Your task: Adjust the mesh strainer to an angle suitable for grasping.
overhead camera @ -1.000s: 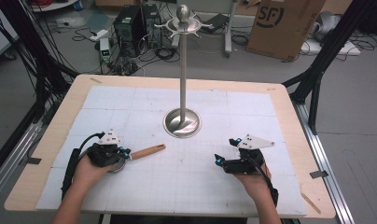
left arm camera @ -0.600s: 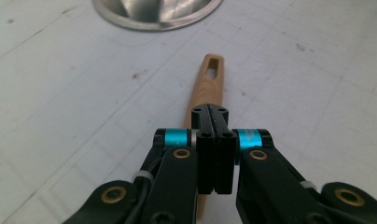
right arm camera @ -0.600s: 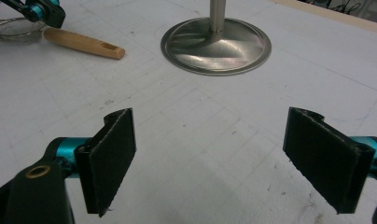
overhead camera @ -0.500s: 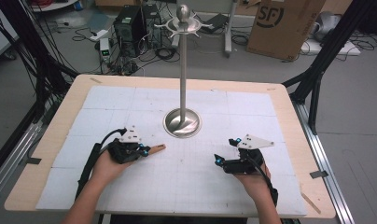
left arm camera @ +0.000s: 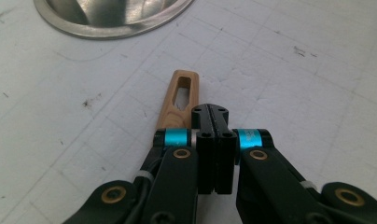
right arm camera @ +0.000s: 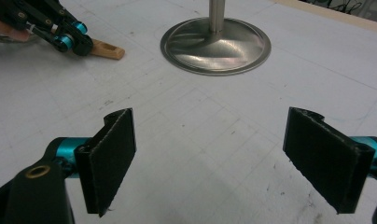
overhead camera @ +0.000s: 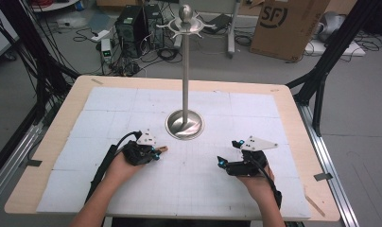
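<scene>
A wooden utensil handle [left arm camera: 179, 100] with a slotted end lies flat on the white mat, pointing toward the metal stand. My left gripper [left arm camera: 210, 112] sits low over it with its jaws pressed together; the wood runs beside and under the left jaw, not between the two. From above, only the handle's tip [overhead camera: 163, 149] pokes out past the left gripper [overhead camera: 155, 154]. My right gripper [overhead camera: 225, 161] rests on the mat to the right, and its jaws [right arm camera: 224, 163] stand wide open with nothing between them. It also sees the left gripper [right arm camera: 79, 42] and the handle [right arm camera: 107, 49].
A tall metal stand with a round base [overhead camera: 184, 125] and hooks at the top [overhead camera: 186, 23] rises from the mat's middle, just beyond both grippers. The white gridded mat [overhead camera: 255, 109] covers a wooden table [overhead camera: 61, 104]. Boxes and cables lie on the floor behind.
My left gripper has slid right along the wooden utensil toward the stand, covering all but the handle's tip. The right gripper has stayed put.
</scene>
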Motion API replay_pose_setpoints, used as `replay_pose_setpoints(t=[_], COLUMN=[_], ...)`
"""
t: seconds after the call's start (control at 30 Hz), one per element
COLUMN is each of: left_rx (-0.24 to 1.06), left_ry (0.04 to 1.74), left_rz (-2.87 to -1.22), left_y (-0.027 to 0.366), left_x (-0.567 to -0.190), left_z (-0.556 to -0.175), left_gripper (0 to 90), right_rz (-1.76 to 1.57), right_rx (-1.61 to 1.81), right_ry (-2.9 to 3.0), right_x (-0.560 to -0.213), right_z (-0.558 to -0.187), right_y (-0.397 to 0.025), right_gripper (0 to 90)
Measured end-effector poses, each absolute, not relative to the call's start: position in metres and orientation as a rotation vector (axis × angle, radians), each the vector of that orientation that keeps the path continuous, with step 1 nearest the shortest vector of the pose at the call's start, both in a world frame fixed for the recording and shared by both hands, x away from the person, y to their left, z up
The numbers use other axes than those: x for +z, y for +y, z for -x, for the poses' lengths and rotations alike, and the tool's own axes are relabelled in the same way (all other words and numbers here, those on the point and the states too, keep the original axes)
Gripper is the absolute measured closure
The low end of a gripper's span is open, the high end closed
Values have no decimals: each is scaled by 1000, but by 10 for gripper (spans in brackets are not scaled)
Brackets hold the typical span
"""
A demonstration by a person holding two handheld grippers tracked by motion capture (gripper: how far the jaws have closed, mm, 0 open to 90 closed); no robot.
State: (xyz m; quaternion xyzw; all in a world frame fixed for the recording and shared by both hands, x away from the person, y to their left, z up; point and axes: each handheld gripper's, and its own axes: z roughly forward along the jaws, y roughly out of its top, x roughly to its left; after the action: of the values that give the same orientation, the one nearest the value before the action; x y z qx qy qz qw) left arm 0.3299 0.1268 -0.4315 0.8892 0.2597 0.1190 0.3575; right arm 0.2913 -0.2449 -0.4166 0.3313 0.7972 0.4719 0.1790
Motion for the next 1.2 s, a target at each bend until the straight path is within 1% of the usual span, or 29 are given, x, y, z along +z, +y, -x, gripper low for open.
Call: replay_pose_setpoints(t=[0.33, 0.6, 0.77, 1.0, 1.03, 1.07, 1.2], left_rx=[380, 374, 365, 371, 374, 376, 360], left_ry=[777, 829, 809, 791, 788, 787, 780], left_rz=[-2241, -2228, -2215, -2159, -2146, -2131, -2077], left_y=[139, 145, 146, 157, 160, 162, 174], left_x=[-430, -431, -427, -417, -415, -413, -408], left_z=[-340, -345, -342, -333, -332, -330, -323], left_gripper=[897, 896, 876, 828, 817, 781, 750], right_rz=[-949, -951, -955, -953, -955, -953, -954], right_rx=[1324, 1330, 1332, 1330, 1330, 1328, 1327], right_ry=[2262, 2249, 2254, 2252, 2252, 2253, 2252], right_x=[-419, -418, -418, -418, -418, -418, -418], right_z=[-292, -292, -292, -292, -292, -292, -292], right_y=[-246, -249, -248, -249, -249, -249, -249], right_gripper=[161, 161, 161, 161, 161, 160, 161])
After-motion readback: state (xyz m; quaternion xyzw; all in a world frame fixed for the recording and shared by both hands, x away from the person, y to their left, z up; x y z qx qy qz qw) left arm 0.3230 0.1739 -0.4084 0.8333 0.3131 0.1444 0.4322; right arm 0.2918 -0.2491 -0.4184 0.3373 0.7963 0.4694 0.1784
